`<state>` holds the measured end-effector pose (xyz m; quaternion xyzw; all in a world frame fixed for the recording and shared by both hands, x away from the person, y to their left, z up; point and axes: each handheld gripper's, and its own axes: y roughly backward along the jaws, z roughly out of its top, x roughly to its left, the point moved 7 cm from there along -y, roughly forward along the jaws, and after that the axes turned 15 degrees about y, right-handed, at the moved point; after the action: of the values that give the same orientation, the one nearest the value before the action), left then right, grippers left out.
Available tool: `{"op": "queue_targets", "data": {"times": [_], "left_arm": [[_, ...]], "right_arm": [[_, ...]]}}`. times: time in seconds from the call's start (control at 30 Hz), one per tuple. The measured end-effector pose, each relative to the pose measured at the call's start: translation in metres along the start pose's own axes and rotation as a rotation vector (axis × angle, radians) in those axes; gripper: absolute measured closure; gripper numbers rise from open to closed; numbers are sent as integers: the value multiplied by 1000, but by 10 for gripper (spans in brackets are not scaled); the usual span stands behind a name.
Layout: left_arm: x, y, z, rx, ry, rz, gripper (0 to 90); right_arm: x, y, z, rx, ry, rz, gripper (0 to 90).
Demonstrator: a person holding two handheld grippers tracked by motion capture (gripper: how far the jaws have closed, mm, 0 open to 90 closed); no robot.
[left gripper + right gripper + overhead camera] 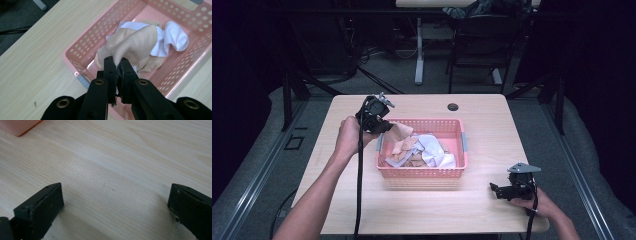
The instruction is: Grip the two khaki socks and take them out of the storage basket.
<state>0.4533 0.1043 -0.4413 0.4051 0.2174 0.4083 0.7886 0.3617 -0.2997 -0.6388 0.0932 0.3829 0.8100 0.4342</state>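
Pink plastic basket with perforated walls sits mid-worktop, its long axis running left to right. Inside lie crumpled tan and white cloths. The left gripper hovers at the basket's far-left corner, jaws clamped on a tan cloth; the left gripper view shows the fabric pinched and pulled up into a peak. The right gripper rests near the worktop's near-right corner, pointing left; the right gripper view shows its jaws spread wide over bare wood.
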Motion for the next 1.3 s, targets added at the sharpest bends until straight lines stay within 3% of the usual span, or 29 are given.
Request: {"op": "queue_targets", "data": {"times": [0.17,0.73,0.9,1.3], "left_arm": [[6,7,2,-3,-3,15,860],[38,37,-1,-58,64,62,859],[54,46,-11,-52,84,94,858],[88,54,-40,-38,167,118,859]], "right_arm": [[0,0,0,0,0,0,0],[0,0,0,-1,0,0,0],[0,0,0,0,0,0,0],[0,0,0,0,0,0,0]]}}
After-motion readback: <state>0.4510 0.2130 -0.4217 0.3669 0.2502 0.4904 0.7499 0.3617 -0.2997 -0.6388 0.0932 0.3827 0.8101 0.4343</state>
